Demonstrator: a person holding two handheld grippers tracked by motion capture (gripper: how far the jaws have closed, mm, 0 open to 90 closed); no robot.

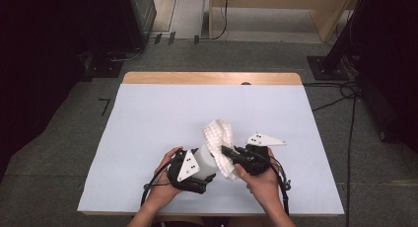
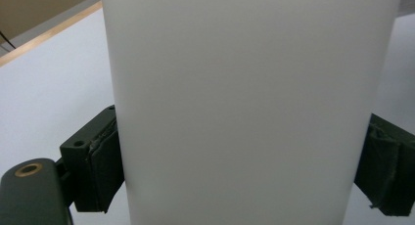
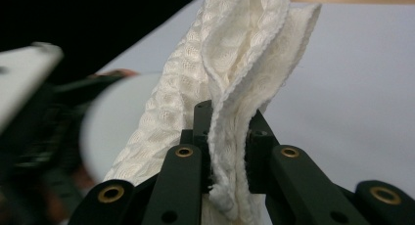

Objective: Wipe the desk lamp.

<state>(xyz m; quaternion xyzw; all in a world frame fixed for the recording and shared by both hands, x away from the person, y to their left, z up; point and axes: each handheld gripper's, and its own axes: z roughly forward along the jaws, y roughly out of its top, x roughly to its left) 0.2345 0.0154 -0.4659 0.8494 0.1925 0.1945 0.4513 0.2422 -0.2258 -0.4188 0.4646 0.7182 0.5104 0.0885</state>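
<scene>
A white waffle-textured cloth [image 1: 218, 135] hangs bunched near the table's front middle. My right gripper [image 1: 226, 150] is shut on the cloth [image 3: 244, 54]; in the right gripper view its black jaws [image 3: 227, 151] pinch the folded edge. A smooth white cylinder [image 1: 203, 157] stands just left of the cloth, which drapes against it. My left gripper [image 1: 206, 168] is shut on this cylinder. In the left gripper view the cylinder [image 2: 244, 102] sits upright between the two dark pads [image 2: 100, 168]. The right gripper view shows the cylinder [image 3: 117, 132] blurred behind the cloth.
The table [image 1: 148, 118] has a pale cover, with a wooden strip [image 1: 212, 78] bare along its far edge. Black cables [image 1: 345, 94] run over the grey floor at the right. A dark stand base [image 1: 325, 66] and wooden furniture [image 1: 276, 10] lie beyond the table.
</scene>
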